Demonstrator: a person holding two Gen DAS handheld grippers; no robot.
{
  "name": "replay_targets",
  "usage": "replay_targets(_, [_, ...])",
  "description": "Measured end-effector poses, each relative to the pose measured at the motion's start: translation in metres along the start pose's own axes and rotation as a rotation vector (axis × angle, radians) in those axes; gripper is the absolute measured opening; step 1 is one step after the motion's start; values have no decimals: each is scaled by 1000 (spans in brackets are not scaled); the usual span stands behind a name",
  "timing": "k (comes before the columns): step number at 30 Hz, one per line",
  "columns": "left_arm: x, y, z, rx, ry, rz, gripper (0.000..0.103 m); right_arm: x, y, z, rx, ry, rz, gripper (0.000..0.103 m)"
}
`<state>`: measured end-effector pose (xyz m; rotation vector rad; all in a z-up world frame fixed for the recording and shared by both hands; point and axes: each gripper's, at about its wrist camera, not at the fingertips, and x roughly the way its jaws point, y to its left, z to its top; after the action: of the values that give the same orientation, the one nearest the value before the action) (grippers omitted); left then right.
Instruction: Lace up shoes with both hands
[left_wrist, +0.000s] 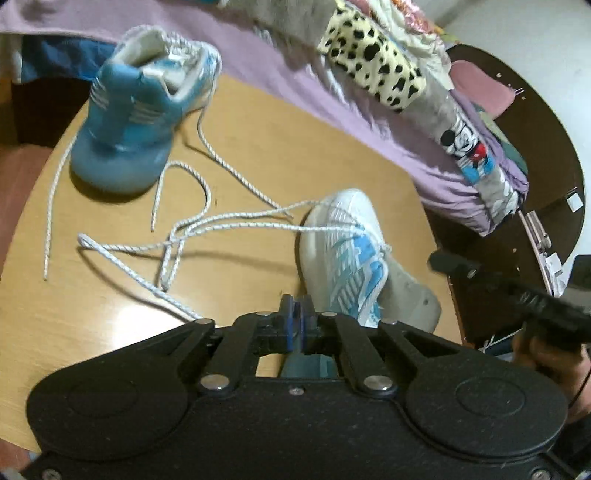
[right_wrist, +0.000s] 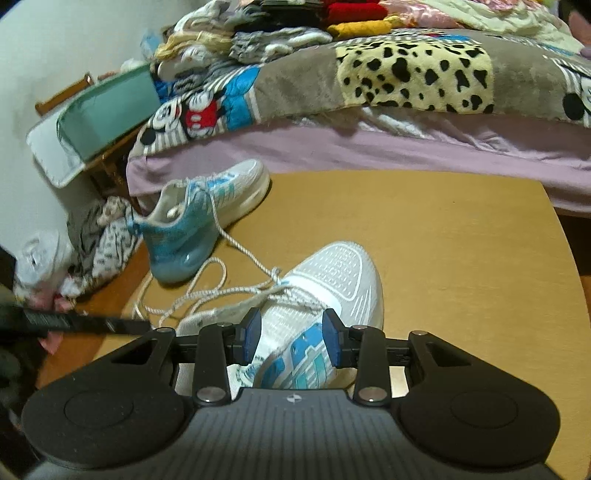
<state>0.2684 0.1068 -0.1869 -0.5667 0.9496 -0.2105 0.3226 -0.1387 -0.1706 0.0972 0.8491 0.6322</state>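
Two white and blue sneakers lie on a wooden table (left_wrist: 258, 155). The near shoe (left_wrist: 347, 254) (right_wrist: 325, 295) has loose white laces (left_wrist: 207, 229) (right_wrist: 207, 291) trailing over the table. The far shoe (left_wrist: 144, 114) (right_wrist: 207, 218) stands heel toward me in the left wrist view. My left gripper (left_wrist: 296, 317) is shut, its blue pads together beside the near shoe's heel, with no lace seen between them. My right gripper (right_wrist: 291, 338) is open just above the near shoe's side, empty. The right gripper also shows at the right edge of the left wrist view (left_wrist: 517, 291).
A bed with a lilac sheet (right_wrist: 369, 147) and a patterned blanket (right_wrist: 413, 77) borders the table's far side. Clothes lie piled on the bed (right_wrist: 280, 33). A green box (right_wrist: 107, 110) and bags (right_wrist: 74, 254) sit left of the table.
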Motion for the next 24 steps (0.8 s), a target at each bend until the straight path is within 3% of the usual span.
replay_targets(3, [10, -3, 0, -1, 21, -4, 2, -2, -10, 3, 58, -33, 20, 38])
replay_targets(7, [15, -5, 4, -16, 26, -28, 21, -4, -26, 5, 161, -77, 49, 41])
replay_targets(10, [13, -5, 11, -32, 7, -46, 22, -3, -38, 6, 249, -101, 66, 49])
replay_targets(14, [5, 1, 26, -66, -60, -41, 22, -2, -54, 3, 347, -131, 113, 49])
replay_targets(20, [8, 21, 49, -94, -138, 105, 22, -6, -71, -2, 456, -223, 194, 50])
replay_targets(24, [20, 29, 58, -108, -130, 154, 22, -14, -72, -3, 442, -321, 181, 49])
